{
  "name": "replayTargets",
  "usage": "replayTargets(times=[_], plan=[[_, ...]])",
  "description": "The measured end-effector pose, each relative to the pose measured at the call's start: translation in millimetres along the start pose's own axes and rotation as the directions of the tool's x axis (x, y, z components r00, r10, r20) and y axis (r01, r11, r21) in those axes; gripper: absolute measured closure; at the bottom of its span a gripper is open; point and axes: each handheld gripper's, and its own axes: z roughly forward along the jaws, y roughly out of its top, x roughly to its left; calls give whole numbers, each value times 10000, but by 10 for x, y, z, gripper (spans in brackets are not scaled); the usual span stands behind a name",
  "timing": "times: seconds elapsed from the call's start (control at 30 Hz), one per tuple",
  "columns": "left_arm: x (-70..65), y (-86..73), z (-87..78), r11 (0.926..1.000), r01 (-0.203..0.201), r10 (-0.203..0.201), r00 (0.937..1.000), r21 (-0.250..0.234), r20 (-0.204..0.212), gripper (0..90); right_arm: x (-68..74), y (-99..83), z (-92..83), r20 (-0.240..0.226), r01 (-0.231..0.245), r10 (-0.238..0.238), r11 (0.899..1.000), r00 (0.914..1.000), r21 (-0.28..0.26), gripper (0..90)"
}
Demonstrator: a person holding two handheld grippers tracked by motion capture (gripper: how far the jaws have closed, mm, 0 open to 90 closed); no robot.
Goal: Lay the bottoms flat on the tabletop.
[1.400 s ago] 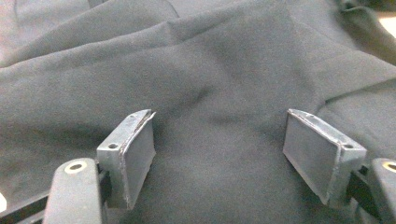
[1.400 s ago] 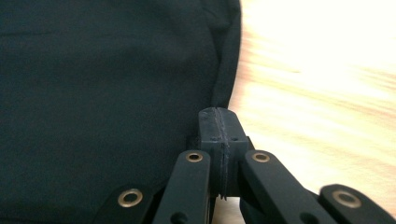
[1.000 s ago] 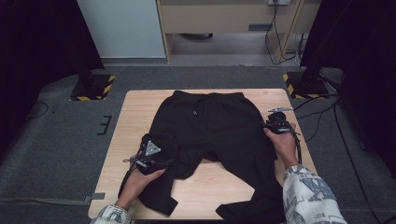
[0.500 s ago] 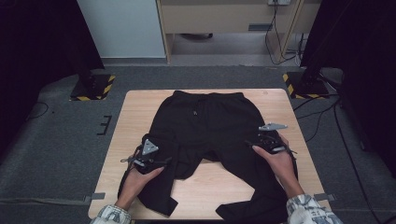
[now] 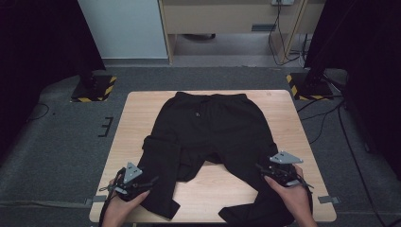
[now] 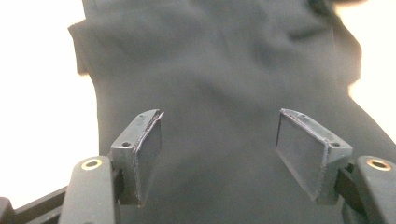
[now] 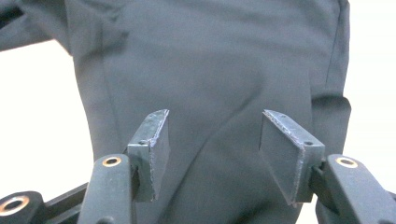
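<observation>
One pair of black trousers (image 5: 208,132), flat.

table (image 5: 142,113) edges bare | centre covered: black trousers (image 5: 208,132)

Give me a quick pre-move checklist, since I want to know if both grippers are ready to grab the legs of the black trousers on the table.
1. Trousers lie flat, waistband at the far edge of the table: ok.
2. Left gripper over the near end of its trouser leg, jaws apart after just closing a little, cloth below them, nothing pinched: ok.
3. Right gripper over the other leg, jaws apart after just closing somewhat, nothing pinched: ok.
4. Leg ends fully on the table: not ok, both reach the near edge.
5. Cloth smooth under the grippers: not ok, a crease runs between the right gripper's jaws.
6. Jaws touching the cloth: cannot tell.
</observation>
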Motion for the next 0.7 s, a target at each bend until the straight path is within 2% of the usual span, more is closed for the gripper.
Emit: replayTargets(times=[0.03, 0.1, 0.17, 0.27, 0.43, 0.47, 0.5, 0.57, 0.6, 0.63, 0.7], plan=[[-20, -45, -2, 9996, -22, 21, 10000, 272, 39, 303, 0, 0, 0, 0, 0, 0, 10000, 10000, 0, 427], [-40, -112, -22, 9977, -118, 110, 9999, 672, 123, 294, 61, -107, -70, -98, -121, 125, 9990, 9999, 427, 402], [-38, -138, -37, 9963, -90, 78, 9999, 856, 143, 285, 123, -170, -104, -187, 70, -56, 9971, 9998, 760, 399], [-33, -165, -76, 9961, -57, 51, 10000, 884, 70, 251, 193, -199, -173, -205, 276, -260, 9962, 9995, 832, 400], [-16, -226, -199, 9967, 30, -19, 9999, 811, -131, 182, 224, -204, -188, -310, 210, -185, 9963, 9993, 835, 398], [3, -275, -230, 9946, 27, -13, 9999, 1038, -134, 175, 220, -202, -159, -302, 163, -137, 9959, 9995, 893, 398], [3, -275, -230, 9946, 27, -13, 9999, 1038, -134, 194, 220, -202, -159, -302, 163, -137, 9959, 9995, 893, 398], [53, -303, -205, 9897, 546, -543, 9985, 1326, -62, 157, 195, -207, -121, -361, 183, -148, 9948, 9992, 1003, 394], [63, -306, -186, 9885, 493, -489, 9988, 1429, -58, 174, 183, -209, -111, -347, 123, -87, 9943, 9994, 1056, 391], [64, -313, -162, 9864, 430, -431, 9991, 1583, -31, 229, 166, -215, -107, -354, 42, -2, 9937, 9994, 1123, 387], [57, -319, -154, 9877, 301, -294, 9995, 1534, -65, 268, 145, -226, -108, -318, -37, 73, 9934, 9995, 1146, 381]])
